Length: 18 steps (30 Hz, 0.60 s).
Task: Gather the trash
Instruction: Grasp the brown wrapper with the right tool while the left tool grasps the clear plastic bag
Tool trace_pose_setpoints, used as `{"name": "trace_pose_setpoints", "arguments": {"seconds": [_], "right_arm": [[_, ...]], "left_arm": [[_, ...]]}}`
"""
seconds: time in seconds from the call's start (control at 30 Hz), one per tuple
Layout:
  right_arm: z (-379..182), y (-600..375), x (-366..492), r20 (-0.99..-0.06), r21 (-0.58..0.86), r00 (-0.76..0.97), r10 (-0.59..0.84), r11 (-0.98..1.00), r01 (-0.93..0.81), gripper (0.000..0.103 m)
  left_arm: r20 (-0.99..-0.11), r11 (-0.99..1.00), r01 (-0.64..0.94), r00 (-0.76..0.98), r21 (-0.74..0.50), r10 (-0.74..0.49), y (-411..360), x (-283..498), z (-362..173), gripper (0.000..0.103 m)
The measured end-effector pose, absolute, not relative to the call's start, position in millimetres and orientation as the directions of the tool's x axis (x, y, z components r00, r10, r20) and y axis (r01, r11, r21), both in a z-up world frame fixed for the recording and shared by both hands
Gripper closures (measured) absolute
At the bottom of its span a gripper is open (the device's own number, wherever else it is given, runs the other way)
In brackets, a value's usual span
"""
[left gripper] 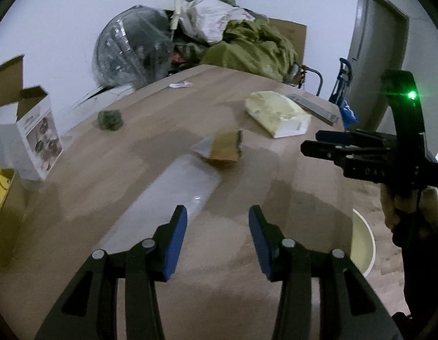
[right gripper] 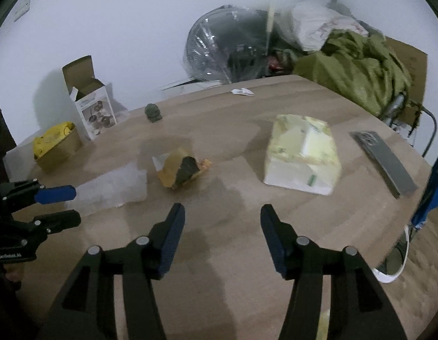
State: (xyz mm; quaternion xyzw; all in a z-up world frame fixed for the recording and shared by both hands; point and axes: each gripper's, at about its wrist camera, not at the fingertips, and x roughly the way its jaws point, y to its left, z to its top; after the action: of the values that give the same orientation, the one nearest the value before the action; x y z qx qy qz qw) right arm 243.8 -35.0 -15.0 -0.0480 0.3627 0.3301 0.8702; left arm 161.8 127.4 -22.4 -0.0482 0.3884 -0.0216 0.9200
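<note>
On the wooden table (right gripper: 224, 269) lie a clear plastic wrapper (left gripper: 173, 195) (right gripper: 111, 189), a crumpled brown and dark wrapper (left gripper: 224, 148) (right gripper: 180, 168), a pale yellow tissue pack (left gripper: 277, 113) (right gripper: 302, 155), a small green wad (left gripper: 110, 119) (right gripper: 153, 113) and a white paper scrap (left gripper: 180, 84) (right gripper: 242, 91). My left gripper (left gripper: 217, 226) (right gripper: 63, 205) is open and empty, just short of the clear wrapper. My right gripper (right gripper: 222, 221) (left gripper: 311, 143) is open and empty, hovering above the table short of the brown wrapper.
An open printed carton (right gripper: 91, 107) and a box holding something yellow (right gripper: 56, 147) stand at the table's left. A grey flat strip (right gripper: 384, 164) lies at the right edge. A white bin (left gripper: 360, 243) stands on the floor below. A wrapped fan (right gripper: 219, 48) and olive cloth (right gripper: 355, 65) lie behind.
</note>
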Motion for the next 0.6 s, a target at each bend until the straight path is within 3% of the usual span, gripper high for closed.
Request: {"name": "trace_pose_setpoints", "arguments": {"seconds": [0.37,0.6], "right_arm": [[-35,25,284,-0.686,0.207,0.425,0.591,0.718,-0.665,0.049],[-43,48,302,-0.696,0.224,0.392,0.601,0.701,-0.677,0.046]], "left_arm": [[-0.749,0.990,-0.092,0.662,-0.108,-0.021,189,179,-33,0.058],[-0.802,0.995,-0.052,0.596,-0.081,-0.035,201,201,-55,0.052]]}}
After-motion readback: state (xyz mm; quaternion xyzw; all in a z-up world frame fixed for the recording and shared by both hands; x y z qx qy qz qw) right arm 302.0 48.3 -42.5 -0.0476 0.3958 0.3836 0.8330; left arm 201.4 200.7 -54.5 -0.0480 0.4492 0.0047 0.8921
